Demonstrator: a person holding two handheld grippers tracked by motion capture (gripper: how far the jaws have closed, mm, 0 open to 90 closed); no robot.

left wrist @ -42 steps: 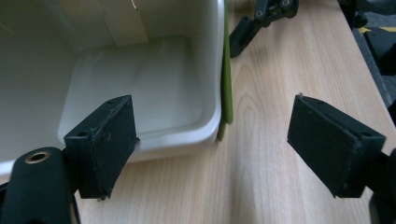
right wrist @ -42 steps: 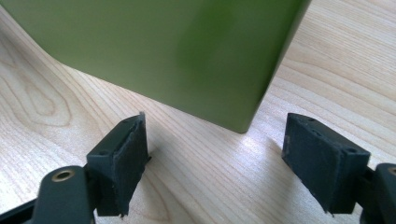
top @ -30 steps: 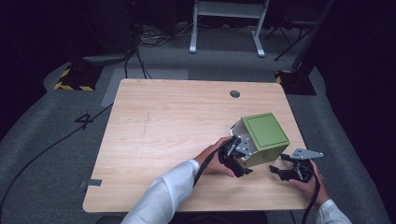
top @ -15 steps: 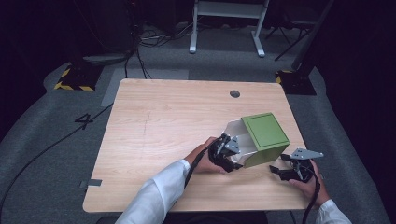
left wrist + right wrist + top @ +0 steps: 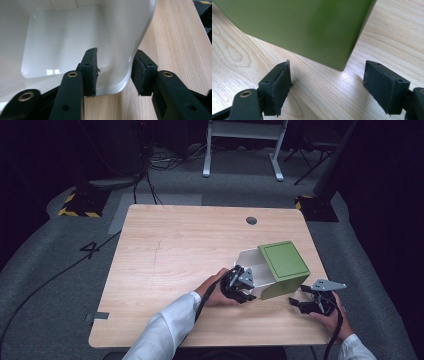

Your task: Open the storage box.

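At the worktop's point(image 5: 165, 255) right front | bin point(image 5: 282, 265) lies tipped, mouth toward me | my left tool point(image 5: 115, 72) straddles its white wall, jaws apart, not clamped | right tool point(image 5: 328, 87) spread, just short of green side | risk: glossy wall slips free.

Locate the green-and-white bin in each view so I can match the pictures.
High view: the bin lies on its side at the table's right front, open end toward the left gripper.
Left gripper view: its white inside spans the upper left, one wall between the jaws.
Right gripper view: its green outside runs across the top.
Shared landmark: the wooden table.
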